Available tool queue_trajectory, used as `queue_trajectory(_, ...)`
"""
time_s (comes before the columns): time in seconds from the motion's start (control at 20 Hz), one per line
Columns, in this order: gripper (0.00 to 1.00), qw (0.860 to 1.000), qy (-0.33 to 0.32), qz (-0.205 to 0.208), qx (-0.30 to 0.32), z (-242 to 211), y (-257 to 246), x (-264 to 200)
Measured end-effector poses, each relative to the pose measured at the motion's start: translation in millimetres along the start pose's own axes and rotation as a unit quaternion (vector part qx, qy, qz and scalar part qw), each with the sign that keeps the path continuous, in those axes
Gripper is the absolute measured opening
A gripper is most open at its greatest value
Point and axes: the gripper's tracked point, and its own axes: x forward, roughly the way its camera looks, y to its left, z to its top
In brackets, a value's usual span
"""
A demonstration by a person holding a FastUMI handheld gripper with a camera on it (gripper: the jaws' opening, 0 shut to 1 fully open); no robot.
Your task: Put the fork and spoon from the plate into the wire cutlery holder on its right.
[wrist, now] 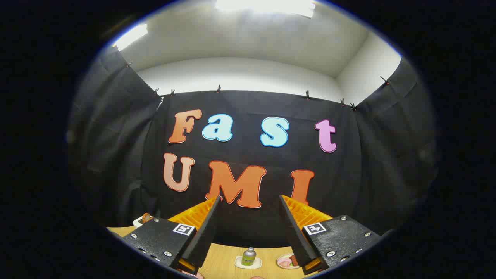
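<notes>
My gripper (250,199) is held high and points at the booth's back wall, with its two fingers (211,217) spread wide and nothing between them. Far below, between the fingers, lies a strip of the wooden table (223,259). On it stands a small can (248,256) on a white coaster. A plate of pink food (286,261) sits just beside the right finger.
A white object with a brown loop (142,220) sits on the table beyond the left finger. The black cloth wall (248,104) closes the back and both sides of the booth, with white wall and ceiling lights above it.
</notes>
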Motion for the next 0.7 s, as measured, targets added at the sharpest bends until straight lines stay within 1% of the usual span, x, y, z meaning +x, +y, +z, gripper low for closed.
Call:
queue_trajectory(0.2, 0.88, 1.000, 0.005, -0.005, 0.002, -3.2, 1.0, -1.5)
queue_trajectory(0.4, 0.91, 1.000, 0.005, -0.002, 0.007, -4.3, 6.1, -5.3)
queue_trajectory(0.55, 0.95, 1.000, 0.001, -0.006, 0.005, -2.8, 4.9, -7.9)
queue_trajectory(0.7, 0.95, 1.000, -0.004, -0.008, 0.000, -2.9, 8.4, -9.8)
